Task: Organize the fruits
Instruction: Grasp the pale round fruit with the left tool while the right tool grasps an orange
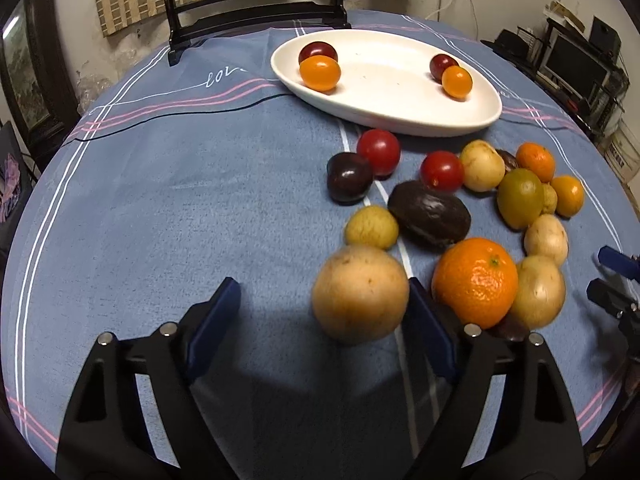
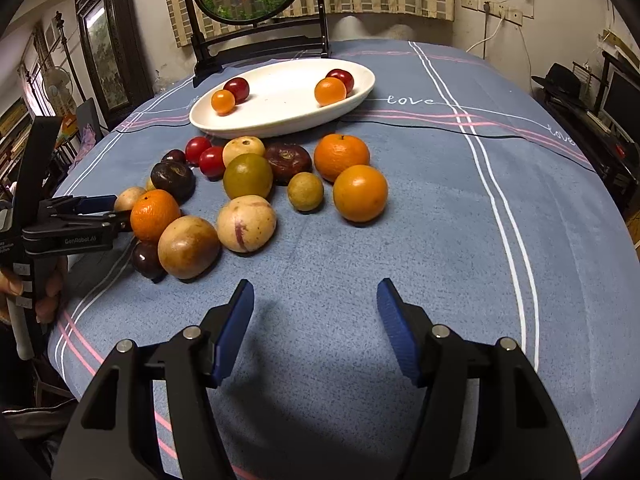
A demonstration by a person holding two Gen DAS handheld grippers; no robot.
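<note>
A round tan fruit (image 1: 360, 294) lies between the fingers of my left gripper (image 1: 320, 300). It sits against the right-hand pad, with a wide gap to the left-hand pad, so the jaws are open. A mandarin (image 1: 476, 280) lies just right of it in a heap of mixed fruit. At the back, the white oval plate (image 1: 400, 120) holds two pairs, each a dark red fruit beside a small orange one. In the right wrist view my right gripper (image 2: 316, 300) stands open over bare cloth. There the left gripper (image 2: 114, 212) reaches in at the tan fruit (image 2: 130, 198).
The heap holds red tomatoes (image 1: 378, 151), a dark avocado-like fruit (image 1: 430, 214), a green fruit (image 1: 520, 198) and several pale ones. A black-framed stand (image 2: 256, 46) rises behind the plate (image 2: 280, 130). Blue cloth (image 2: 440, 220) spreads to the right of the fruit. The right gripper (image 1: 608, 280) shows at the left wrist view's right edge.
</note>
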